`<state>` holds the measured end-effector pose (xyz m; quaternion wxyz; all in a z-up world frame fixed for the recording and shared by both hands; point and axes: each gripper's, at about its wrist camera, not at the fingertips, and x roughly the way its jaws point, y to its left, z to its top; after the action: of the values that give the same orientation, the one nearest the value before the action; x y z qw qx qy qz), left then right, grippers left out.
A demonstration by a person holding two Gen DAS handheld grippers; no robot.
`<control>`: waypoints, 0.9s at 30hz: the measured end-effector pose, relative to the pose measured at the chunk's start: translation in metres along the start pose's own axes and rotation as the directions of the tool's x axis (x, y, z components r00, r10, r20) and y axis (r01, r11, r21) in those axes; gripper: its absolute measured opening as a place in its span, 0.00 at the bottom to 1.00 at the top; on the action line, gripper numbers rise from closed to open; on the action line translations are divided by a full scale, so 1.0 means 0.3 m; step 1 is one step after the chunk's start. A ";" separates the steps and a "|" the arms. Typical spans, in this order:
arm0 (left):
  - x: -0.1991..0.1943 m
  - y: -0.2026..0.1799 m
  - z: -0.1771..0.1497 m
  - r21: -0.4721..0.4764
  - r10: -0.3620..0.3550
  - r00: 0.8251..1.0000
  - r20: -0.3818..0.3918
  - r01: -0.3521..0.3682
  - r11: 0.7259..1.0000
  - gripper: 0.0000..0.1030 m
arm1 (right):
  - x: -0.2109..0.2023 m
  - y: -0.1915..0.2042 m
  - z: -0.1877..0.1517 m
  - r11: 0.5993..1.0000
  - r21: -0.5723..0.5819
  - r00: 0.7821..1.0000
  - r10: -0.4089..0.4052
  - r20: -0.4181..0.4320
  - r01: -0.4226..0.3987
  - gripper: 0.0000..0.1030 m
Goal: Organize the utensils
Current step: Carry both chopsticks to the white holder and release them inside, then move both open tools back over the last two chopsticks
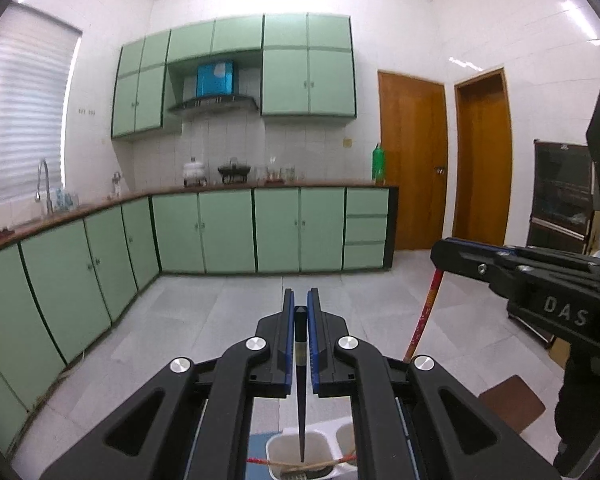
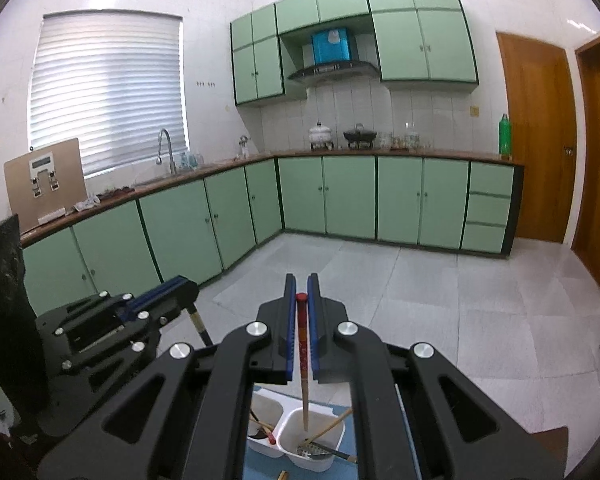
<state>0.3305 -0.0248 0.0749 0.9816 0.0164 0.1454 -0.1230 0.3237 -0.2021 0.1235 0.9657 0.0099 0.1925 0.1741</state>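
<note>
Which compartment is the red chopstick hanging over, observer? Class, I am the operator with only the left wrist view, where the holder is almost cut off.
Observer: The red chopstick, shut in the right claw, hangs tip-down over the right-hand compartment of the white holder.
Operator: Is that compartment empty?
Observer: No. A wooden chopstick leans inside it, above a metal utensil.
Operator: Anything outside the holder?
Observer: One stick end lies on the blue mat.
</note>
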 end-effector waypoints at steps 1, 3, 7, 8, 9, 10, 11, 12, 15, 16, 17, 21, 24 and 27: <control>0.019 0.005 -0.014 -0.007 -0.005 1.000 -0.013 0.005 1.000 0.06 | 0.023 -0.007 -0.021 1.000 0.005 1.000 0.000 -0.016 0.000 0.05; 0.048 0.012 -0.045 -0.012 -0.009 0.999 -0.039 0.008 1.000 0.06 | 0.058 -0.011 -0.056 1.000 0.007 0.999 0.002 -0.044 -0.001 0.05; 0.082 0.039 -0.083 -0.026 -0.022 0.997 -0.079 0.020 0.999 0.07 | 0.096 -0.009 -0.112 1.000 0.011 0.996 -0.006 -0.090 0.007 0.06; 0.079 0.043 -0.088 -0.028 -0.023 0.996 -0.081 0.021 0.999 0.09 | 0.098 -0.011 -0.117 1.000 0.016 0.996 -0.008 -0.093 0.009 0.07; 0.076 0.048 -0.088 -0.030 -0.022 0.996 -0.082 0.020 0.999 0.13 | 0.097 -0.015 -0.122 1.000 0.021 0.995 -0.009 -0.098 0.011 0.08; 0.067 0.052 -0.088 -0.033 -0.021 0.997 -0.081 0.019 0.999 0.16 | 0.093 -0.021 -0.126 1.000 0.027 0.995 -0.013 -0.099 0.016 0.09; 0.058 0.054 -0.086 -0.036 -0.021 0.997 -0.077 0.019 0.999 0.19 | 0.087 -0.022 -0.128 0.999 0.030 0.995 -0.017 -0.097 0.020 0.09; 0.046 0.057 -0.081 -0.038 -0.021 0.997 -0.072 0.018 0.999 0.22 | 0.080 -0.025 -0.127 0.999 0.033 0.995 -0.023 -0.094 0.026 0.12; 0.017 0.053 -0.064 -0.031 -0.021 0.998 -0.055 0.019 0.999 0.35 | 0.042 -0.034 -0.118 0.998 0.042 0.997 -0.033 -0.076 0.036 0.27; -0.005 0.048 -0.061 -0.025 -0.015 0.999 -0.047 0.013 1.000 0.37 | 0.021 -0.036 -0.116 0.998 0.042 0.997 -0.041 -0.065 0.044 0.34; -0.024 0.046 -0.061 -0.021 -0.013 0.999 -0.040 0.012 1.000 0.38 | -0.003 -0.038 -0.116 0.998 0.045 0.997 -0.047 -0.054 0.049 0.36; -0.114 0.043 -0.071 -0.024 -0.020 1.000 -0.018 0.019 1.000 0.47 | -0.098 -0.056 -0.138 0.997 0.055 0.998 -0.056 -0.021 0.057 0.48; -0.186 0.037 -0.100 -0.025 -0.016 1.000 -0.014 0.015 1.000 0.52 | -0.172 -0.058 -0.182 0.997 0.054 0.998 -0.057 -0.012 0.058 0.55; -0.248 0.027 -0.159 -0.035 -0.011 1.000 -0.027 0.010 0.999 0.58 | -0.248 -0.055 -0.255 0.996 0.061 0.997 -0.070 -0.007 0.071 0.66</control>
<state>0.2500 0.0038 0.0509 0.9789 -0.0001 0.1611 -0.1256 0.2362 -0.2466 0.0788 0.9700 0.0324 0.2006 0.1339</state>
